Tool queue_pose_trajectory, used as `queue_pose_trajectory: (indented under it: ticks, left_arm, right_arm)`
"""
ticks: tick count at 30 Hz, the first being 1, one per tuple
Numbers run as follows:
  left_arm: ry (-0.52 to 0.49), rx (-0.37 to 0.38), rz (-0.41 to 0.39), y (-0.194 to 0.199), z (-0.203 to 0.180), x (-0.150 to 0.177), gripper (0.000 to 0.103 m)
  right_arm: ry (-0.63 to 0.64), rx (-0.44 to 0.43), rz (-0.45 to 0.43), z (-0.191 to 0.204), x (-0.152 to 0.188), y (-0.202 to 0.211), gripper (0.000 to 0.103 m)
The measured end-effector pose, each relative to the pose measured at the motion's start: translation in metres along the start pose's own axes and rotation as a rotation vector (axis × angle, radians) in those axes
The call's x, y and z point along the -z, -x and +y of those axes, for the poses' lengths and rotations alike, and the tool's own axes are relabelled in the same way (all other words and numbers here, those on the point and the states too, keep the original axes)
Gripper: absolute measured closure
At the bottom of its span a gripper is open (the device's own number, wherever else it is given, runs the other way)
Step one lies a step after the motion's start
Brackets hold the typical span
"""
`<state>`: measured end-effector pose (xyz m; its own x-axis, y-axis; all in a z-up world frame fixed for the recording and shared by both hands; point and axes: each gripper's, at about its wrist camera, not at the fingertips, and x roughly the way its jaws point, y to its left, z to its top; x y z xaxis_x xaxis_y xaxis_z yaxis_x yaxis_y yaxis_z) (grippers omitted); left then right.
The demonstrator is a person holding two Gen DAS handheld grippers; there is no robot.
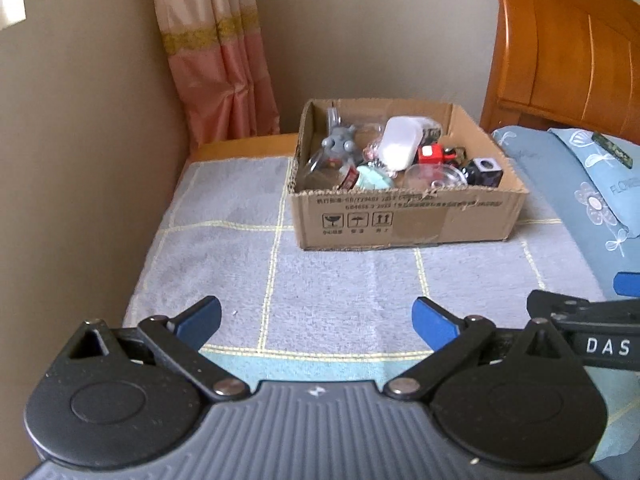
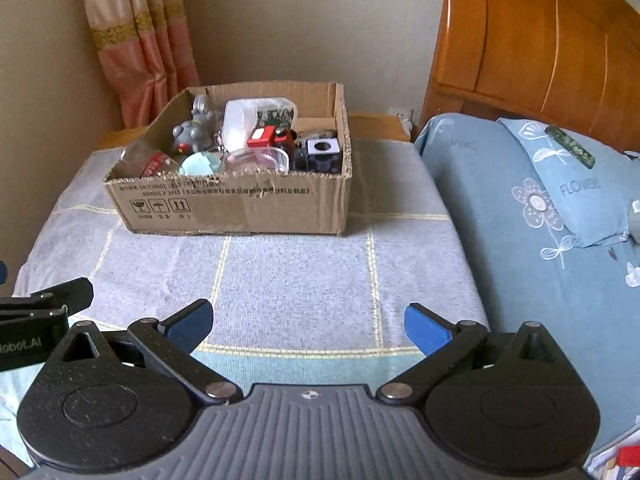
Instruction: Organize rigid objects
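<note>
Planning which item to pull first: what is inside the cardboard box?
The cardboard box holds a grey toy, white container, red block, black cube, mint lid and clear glassware. Anything beneath that pile is covered.

My left gripper (image 1: pixel 316 322) has a grey base with thin lines running up it and a tiny white mark in the middle. At 8 o'clock and 4 o'clock from that mark sit two big black round parts, each with a circle pressed into it and a pointed top with a triangle hole. Black bars run from shiny silver pins up to the blue fingers (image 1: pixel 200 322). At 3 o'clock I see a black piece of my other tool with white letters "DAS".

My right gripper (image 2: pixel 308 322) looks the same: grey lined base, black round parts, silver pins, blue fingers (image 2: pixel 424 328). At 9 o'clock, white letters read "Robot.AI".
</note>
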<state>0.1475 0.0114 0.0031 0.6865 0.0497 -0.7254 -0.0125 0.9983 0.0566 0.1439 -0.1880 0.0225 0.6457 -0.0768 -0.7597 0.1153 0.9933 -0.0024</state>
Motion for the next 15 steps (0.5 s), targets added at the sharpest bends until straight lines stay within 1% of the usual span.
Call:
queue_pose_trajectory:
  ticks: [7,9,15]
  left_arm:
    - [-0.007,-0.018,-0.061,0.025,-0.002,-0.006,0.002]
    - [-0.01,-0.031,-0.069,0.027,-0.002,-0.007,0.002]
    - [-0.005,-0.031,-0.071,0.027,-0.002,-0.009,0.002]
  right_arm:
    - [0.005,-0.007,-0.074,0.0,-0.003,0.027,0.0]
    - [0.005,-0.005,-0.084,0.0,-0.003,0.03,0.0]
    - [0.002,-0.006,-0.097,0.001,-0.003,0.035,0.0]
